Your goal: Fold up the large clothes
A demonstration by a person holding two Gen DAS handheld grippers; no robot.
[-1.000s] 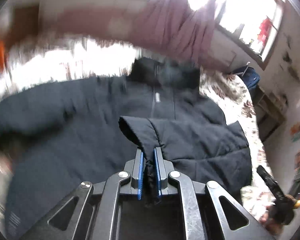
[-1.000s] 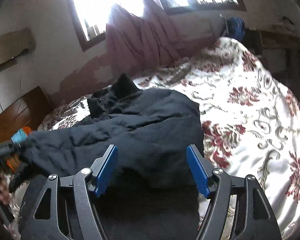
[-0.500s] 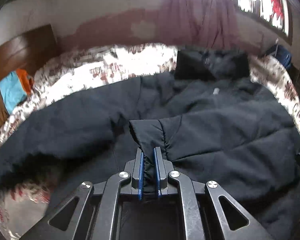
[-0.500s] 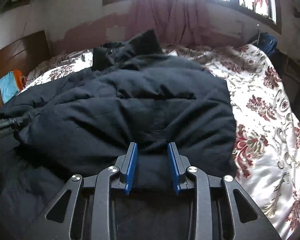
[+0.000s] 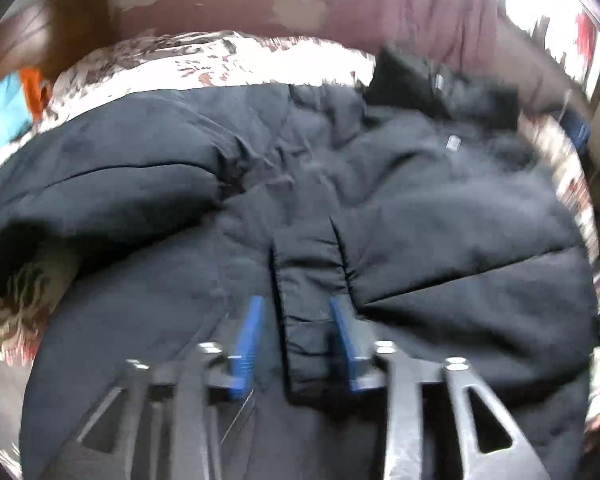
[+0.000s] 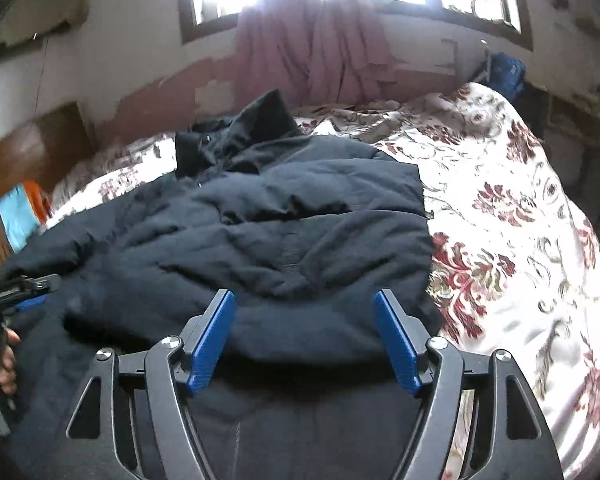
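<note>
A puffy, quilted black jacket (image 6: 284, 232) lies spread across the flowered bed (image 6: 520, 208). Left claw (image 5: 296, 328) is opening astride its ribbed cuff; right claw (image 6: 304, 328) is opening over its padded hem.
</note>
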